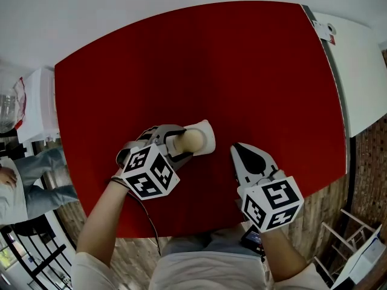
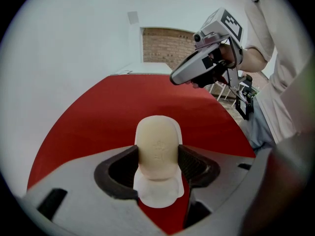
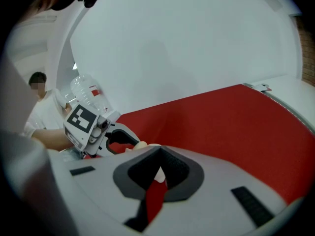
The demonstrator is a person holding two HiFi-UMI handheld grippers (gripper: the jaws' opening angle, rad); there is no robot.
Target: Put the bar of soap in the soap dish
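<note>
Holding bar of soap (image 2: 157, 146) clamped in left gripper (image 2: 158, 157) directly over soap dish (image 2: 156, 198); release not yet done. Right gripper (image 3: 157, 171) jaws together, empty, nearby.

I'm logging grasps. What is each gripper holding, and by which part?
Left gripper clamps the bar of soap by its two opposite sides, over the soap dish. Right gripper holds nothing, jaws together.
</note>
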